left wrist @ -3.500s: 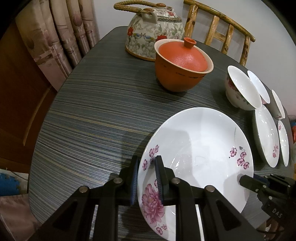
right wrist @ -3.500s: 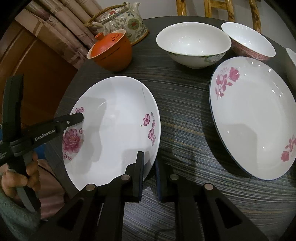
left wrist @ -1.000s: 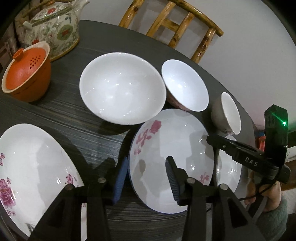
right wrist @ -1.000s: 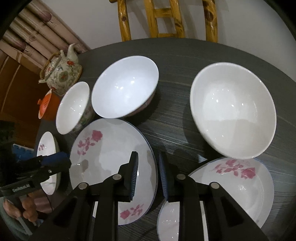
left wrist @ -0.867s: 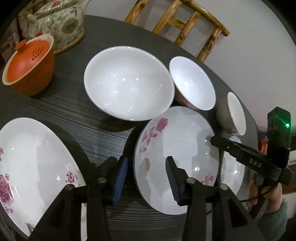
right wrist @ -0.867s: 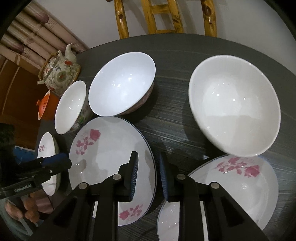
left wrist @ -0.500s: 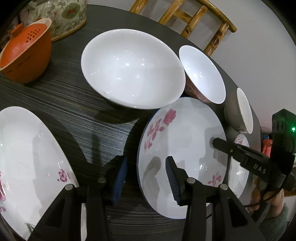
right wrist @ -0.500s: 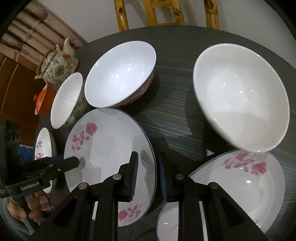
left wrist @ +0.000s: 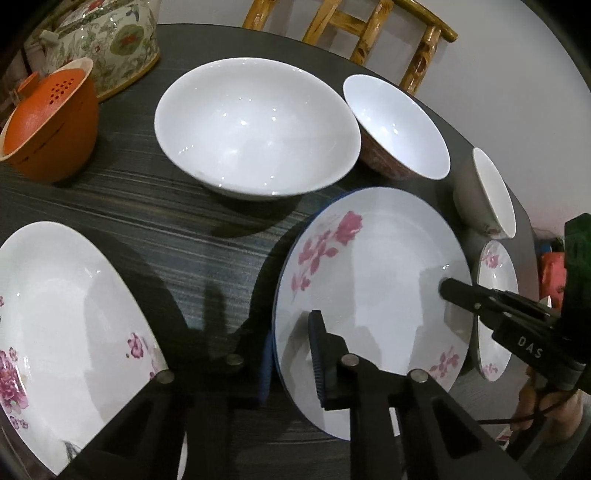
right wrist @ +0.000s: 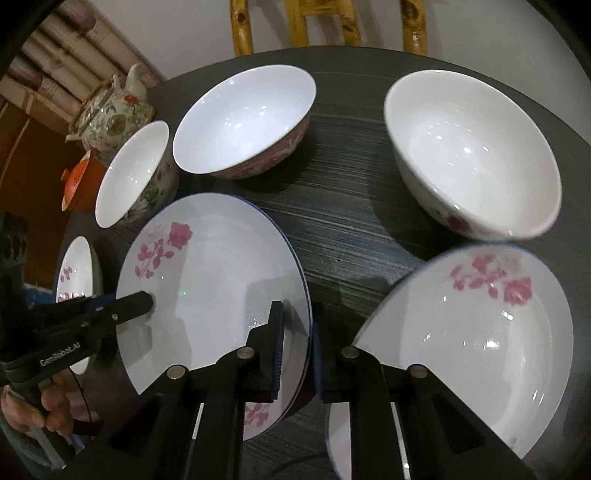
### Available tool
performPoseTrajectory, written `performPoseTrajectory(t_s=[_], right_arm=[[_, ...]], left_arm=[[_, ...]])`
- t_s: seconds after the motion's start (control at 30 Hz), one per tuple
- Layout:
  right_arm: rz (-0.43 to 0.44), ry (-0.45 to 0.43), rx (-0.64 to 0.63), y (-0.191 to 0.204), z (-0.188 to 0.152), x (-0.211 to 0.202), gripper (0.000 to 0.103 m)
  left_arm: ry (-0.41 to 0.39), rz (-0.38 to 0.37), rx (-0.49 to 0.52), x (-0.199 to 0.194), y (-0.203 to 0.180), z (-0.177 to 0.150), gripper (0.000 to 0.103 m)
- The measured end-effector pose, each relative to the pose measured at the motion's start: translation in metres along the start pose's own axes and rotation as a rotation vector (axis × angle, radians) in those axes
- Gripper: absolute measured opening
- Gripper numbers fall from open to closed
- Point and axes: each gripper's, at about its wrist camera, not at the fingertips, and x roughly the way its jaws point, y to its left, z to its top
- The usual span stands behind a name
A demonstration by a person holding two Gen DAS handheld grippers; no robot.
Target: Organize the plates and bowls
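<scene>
A white plate with pink flowers and a blue rim lies on the dark round table. My left gripper is open, its jaws standing on either side of the plate's near-left rim. My right gripper straddles the plate's opposite rim, one pad over the plate and one outside it; whether it presses on the rim is unclear. A larger flowered plate lies beside it. A big white bowl, a pink-sided bowl and a small bowl stand behind.
A small flowered saucer lies at the table edge. An orange lidded cup and a floral teapot stand at one side. A bamboo chair is behind the table.
Both grippers left the large flowered plate and moved to the blue-rimmed plate. Over the last second they have closed in on its two opposite rims.
</scene>
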Motion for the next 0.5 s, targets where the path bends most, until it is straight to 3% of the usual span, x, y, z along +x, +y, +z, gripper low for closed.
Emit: performPoseTrajectory(t_s=[0.5], right_arm=[[-0.018, -0.027, 0.053, 0.005, -0.016, -0.025, 0.014]], left_arm=[[-0.022, -0.009, 0.033, -0.017, 0.000, -0.007, 0.017]])
